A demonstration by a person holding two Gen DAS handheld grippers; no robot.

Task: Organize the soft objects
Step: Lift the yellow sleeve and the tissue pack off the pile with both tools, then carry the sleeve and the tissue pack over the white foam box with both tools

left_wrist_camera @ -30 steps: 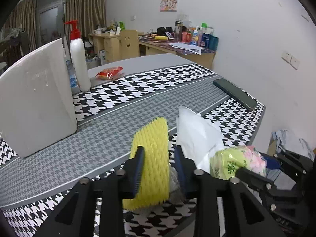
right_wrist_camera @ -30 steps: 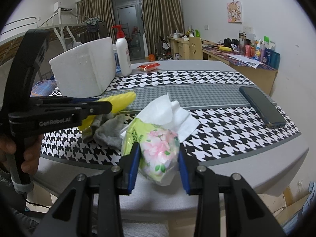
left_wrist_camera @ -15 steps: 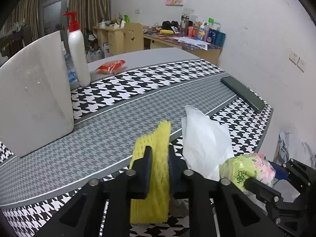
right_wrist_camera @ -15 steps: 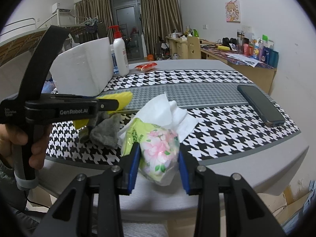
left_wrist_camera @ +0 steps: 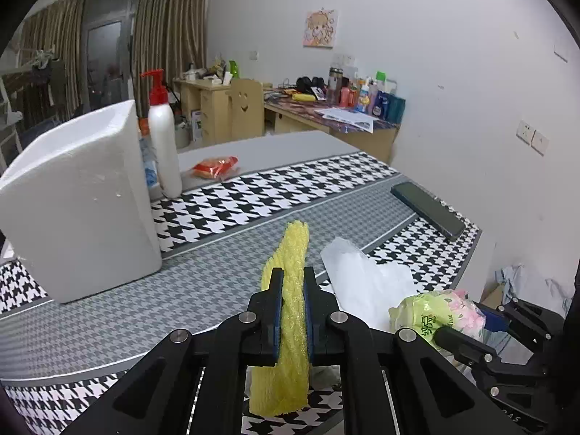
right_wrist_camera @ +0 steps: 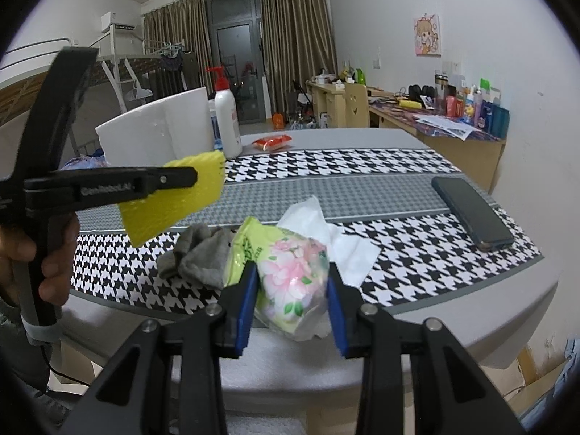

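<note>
Yellow foam sleeve (left_wrist_camera: 290,326) is clamped flat in the left tool (left_wrist_camera: 291,304), lifted off the desk (left_wrist_camera: 108,326), long axis pointing fwd — white foam box (left_wrist_camera: 79,199) sits ahead-left, nearer this hand. Right tool (right_wrist_camera: 291,290) pinches the tissue pack (right_wrist_camera: 290,272) at the desk's near edge.

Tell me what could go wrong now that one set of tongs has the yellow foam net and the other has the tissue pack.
1. The left tongs pinch the yellow foam net near its middle; being limp, it could slip out or drag across the grey sock lying below it.
2. The right tongs hold the tissue pack by its crinkly wrapper, with a loose white tissue sticking out that could pull free or snag.
</note>
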